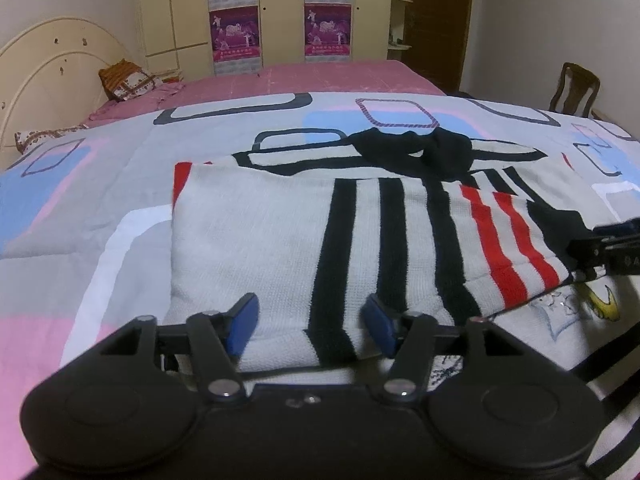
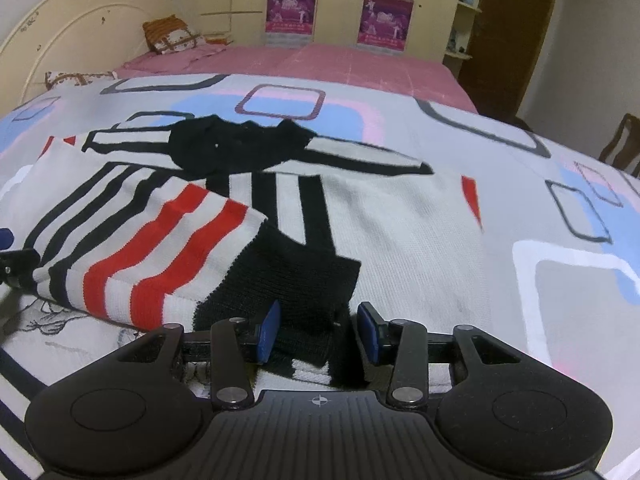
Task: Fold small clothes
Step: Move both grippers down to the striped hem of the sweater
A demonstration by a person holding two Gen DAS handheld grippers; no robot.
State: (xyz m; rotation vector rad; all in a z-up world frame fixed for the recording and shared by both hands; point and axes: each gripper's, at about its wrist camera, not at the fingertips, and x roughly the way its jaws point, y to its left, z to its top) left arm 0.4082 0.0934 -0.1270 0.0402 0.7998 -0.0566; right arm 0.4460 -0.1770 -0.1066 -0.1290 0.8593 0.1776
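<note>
Dim warm indoor light, soft shadows, fisheye-bent dark corners, slight blur

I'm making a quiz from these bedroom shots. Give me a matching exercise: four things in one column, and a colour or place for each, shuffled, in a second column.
Things:
1. sweater cuff
2. headboard
3. chair
4. posters

Descriptions:
A. purple, on the wardrobe doors
B. black, between the right gripper's open fingers
C. cream, arched, far left
D. dark wood, far right

Pairs: 1-B, 2-C, 3-D, 4-A
</note>
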